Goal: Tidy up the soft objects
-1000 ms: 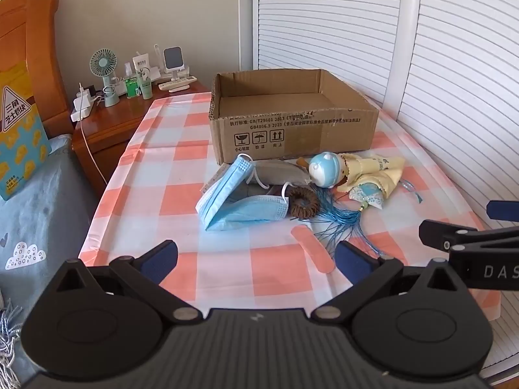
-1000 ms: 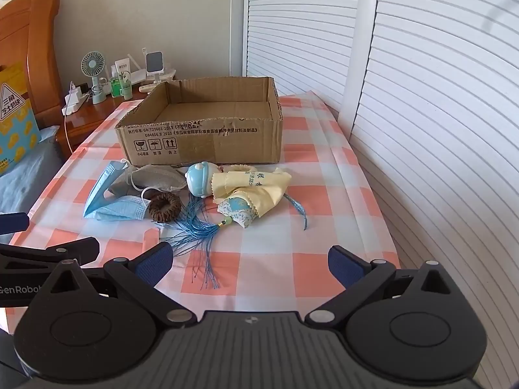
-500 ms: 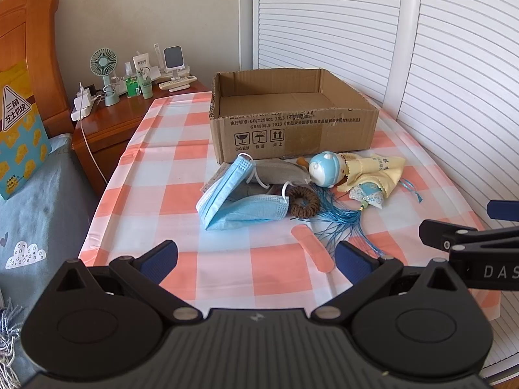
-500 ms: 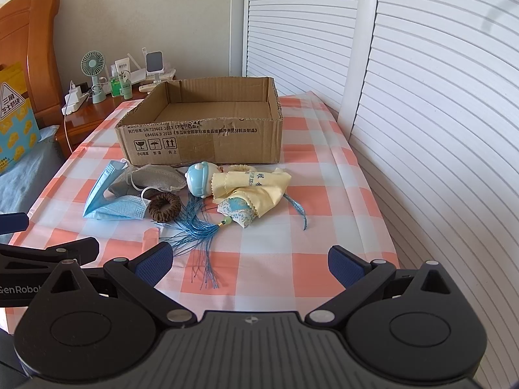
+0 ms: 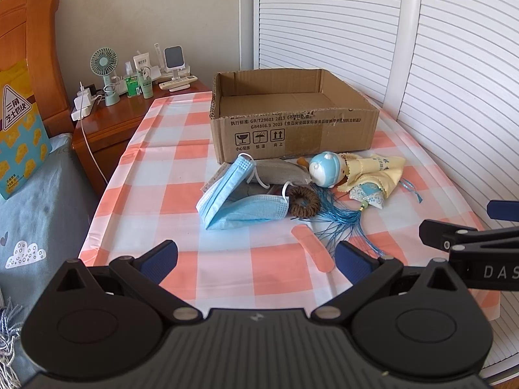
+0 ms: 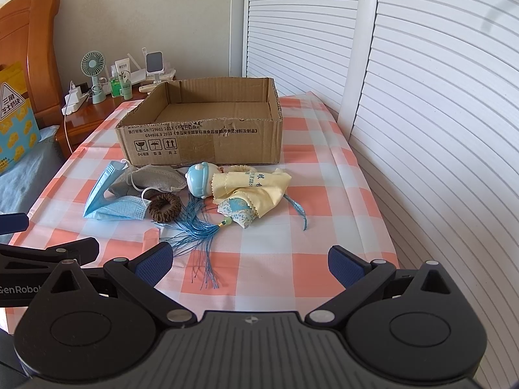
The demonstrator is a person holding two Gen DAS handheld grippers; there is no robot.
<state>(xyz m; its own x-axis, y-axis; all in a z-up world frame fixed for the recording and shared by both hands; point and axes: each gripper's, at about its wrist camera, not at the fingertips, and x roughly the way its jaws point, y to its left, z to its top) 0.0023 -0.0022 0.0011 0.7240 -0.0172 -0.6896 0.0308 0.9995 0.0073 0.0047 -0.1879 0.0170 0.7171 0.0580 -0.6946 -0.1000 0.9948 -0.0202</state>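
Both the left hand-held gripper (image 5: 256, 257) and the right hand-held gripper (image 6: 251, 264) hover spread wide and empty over the checked worktop (image 5: 168, 194). The soft objects lie clustered before the open cardboard box (image 5: 292, 129): blue face mask (image 5: 240, 201), brown scrunchie (image 5: 303, 201), yellow cloth (image 6: 256, 188), blue tassel (image 6: 198, 236).

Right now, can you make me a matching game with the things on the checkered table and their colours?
Things:
1. face mask
2. hair scrunchie
3. cleaning cloth
4. cardboard box

Colours:
A. pale yellow
B. dark brown ring
C. tan
D. light blue

Pairs: 1-D, 2-B, 3-A, 4-C
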